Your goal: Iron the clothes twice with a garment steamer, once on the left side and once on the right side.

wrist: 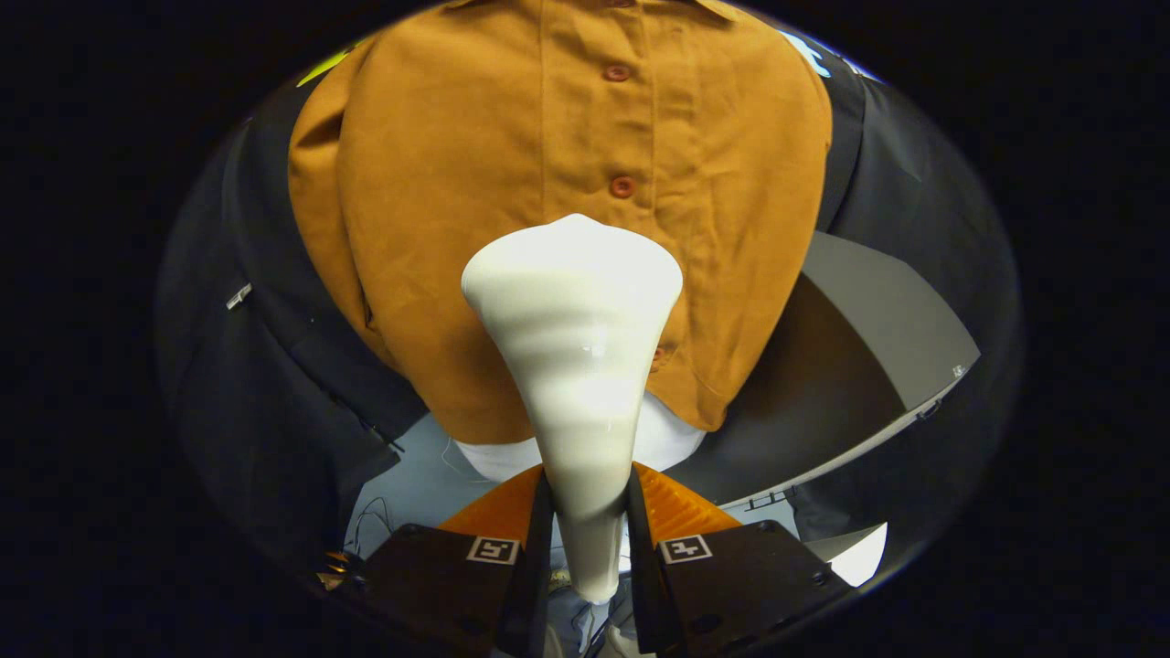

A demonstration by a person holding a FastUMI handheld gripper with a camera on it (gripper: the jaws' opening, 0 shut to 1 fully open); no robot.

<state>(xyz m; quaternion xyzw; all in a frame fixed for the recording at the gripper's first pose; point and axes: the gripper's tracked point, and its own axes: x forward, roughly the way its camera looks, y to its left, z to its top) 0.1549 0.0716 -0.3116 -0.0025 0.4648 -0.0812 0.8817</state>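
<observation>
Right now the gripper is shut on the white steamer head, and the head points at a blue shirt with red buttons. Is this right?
Not quite: the shirt is orange-brown, not blue. The gripper view shows this. The rest holds: the gripper is shut on the white steamer head, both fingers pressing on its narrow neck, and the head points at the shirt near its red buttons.

Gripper view: mounted on the gripper (pixel 590 512), directed forward along its two fingers, which are clamped on the steamer (pixel 576 366). The orange shirt (pixel 512 164) is faced squarely, at close range.
</observation>
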